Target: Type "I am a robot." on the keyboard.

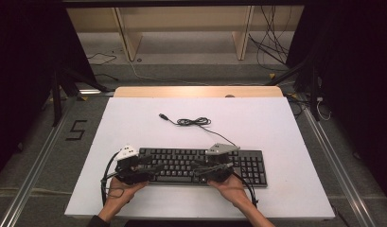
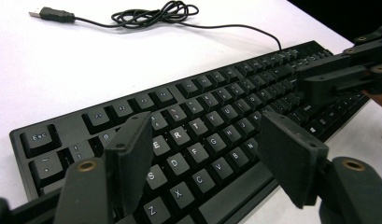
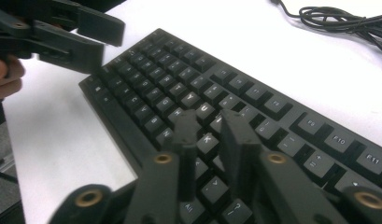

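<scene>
Over the keyboard (image 1: 200, 166) at six o'clock on the white table (image 1: 134, 127), the left gripper (image 2: 207, 158) gapes wide above the letter keys, gripping nothing. The right gripper (image 3: 209, 140) stands nearly closed over the keys, nothing between. The coiled cable (image 1: 193, 122) lies at twelve o'clock, clear of both.

Black left gripper (image 1: 155, 167), grey three-cornered plates, brass screws, black cables

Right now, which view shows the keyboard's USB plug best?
The left gripper view: the USB plug lies sharp on the white table, its metal tip visible. The high view shows it small, at the cable's end. The right gripper view catches coiled cable.
</scene>
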